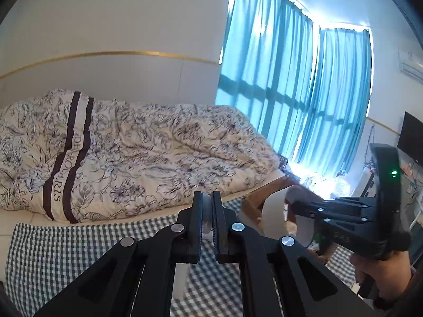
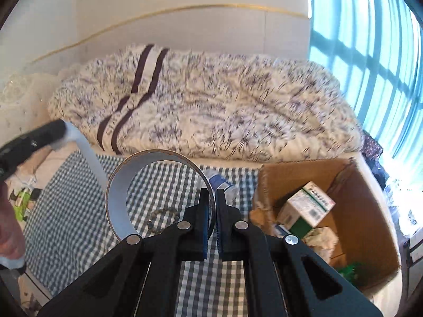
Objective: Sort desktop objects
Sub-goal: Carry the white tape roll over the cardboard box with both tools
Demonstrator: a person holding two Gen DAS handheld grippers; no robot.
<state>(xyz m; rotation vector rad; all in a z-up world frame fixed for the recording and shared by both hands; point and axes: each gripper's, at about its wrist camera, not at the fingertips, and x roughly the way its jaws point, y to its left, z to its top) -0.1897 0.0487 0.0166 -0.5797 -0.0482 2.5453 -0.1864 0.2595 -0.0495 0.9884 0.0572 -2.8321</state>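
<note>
Each camera rides on its own gripper and looks forward along the fingers, tilted downward. The left wrist view faces the bed's floral quilt (image 1: 127,153) and blue curtains (image 1: 296,79), catching the right gripper (image 1: 293,206) at its right edge. The right wrist view faces the same quilt (image 2: 211,105), closer over the checked cloth (image 2: 79,211) and cardboard box (image 2: 370,211); both share bed, curtains and cloth.

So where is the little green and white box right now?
In the right wrist view, the green and white box lies tilted inside the cardboard box on the right, beside the checkered cloth.
</note>
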